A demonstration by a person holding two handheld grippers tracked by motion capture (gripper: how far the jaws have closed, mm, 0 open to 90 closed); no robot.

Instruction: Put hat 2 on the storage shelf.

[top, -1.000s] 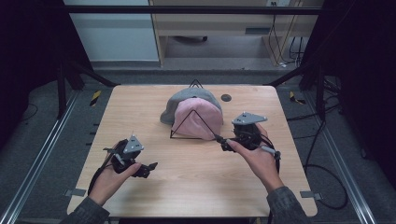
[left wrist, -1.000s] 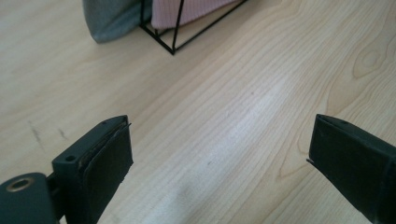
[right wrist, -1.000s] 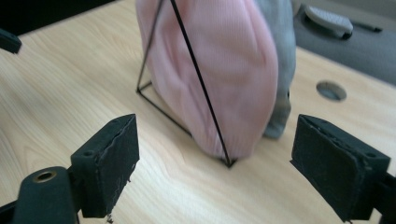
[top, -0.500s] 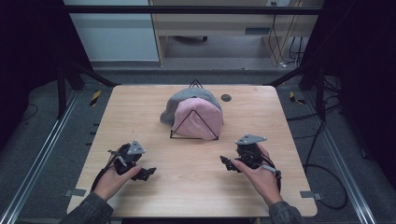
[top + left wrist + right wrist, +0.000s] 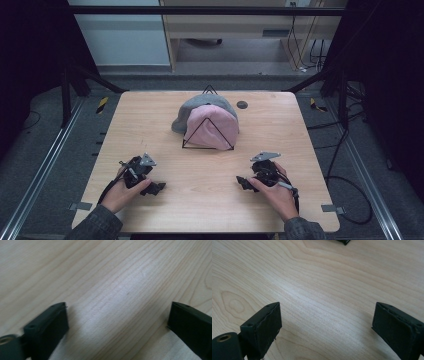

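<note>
Here, the high view shows the whole wooden surface (image 5: 150, 125). A pink cap (image 5: 212, 127) lies near the far middle of it, on top of a grey cap (image 5: 192, 110). Both rest on a thin black wire stand (image 5: 207, 135) shaped like a triangle. A small dark round spot (image 5: 242, 104) sits on the wood just to the right of the caps.

The left gripper (image 5: 150, 186) is low at the near left, held in the person's left hand (image 5: 122, 190). The right gripper (image 5: 245, 182) is low at the near right, held in the right hand (image 5: 275, 192). Both are well apart from the caps.

The two gripper views show what the high view cannot: up close, the jaws of the left gripper (image 5: 117, 322) are wide apart with bare wood between them, and the jaws of the right gripper (image 5: 325, 325) are wide apart too, holding nothing. The wood grain shows in wavy pale lines, and the jaws look like flat black blocks.

A second ago the right gripper was up by the pink cap's edge. Now it has come back to the near side of the surface. The left gripper has stayed about where it was. The caps look soft and round; the stand looks thin and hard.
</note>
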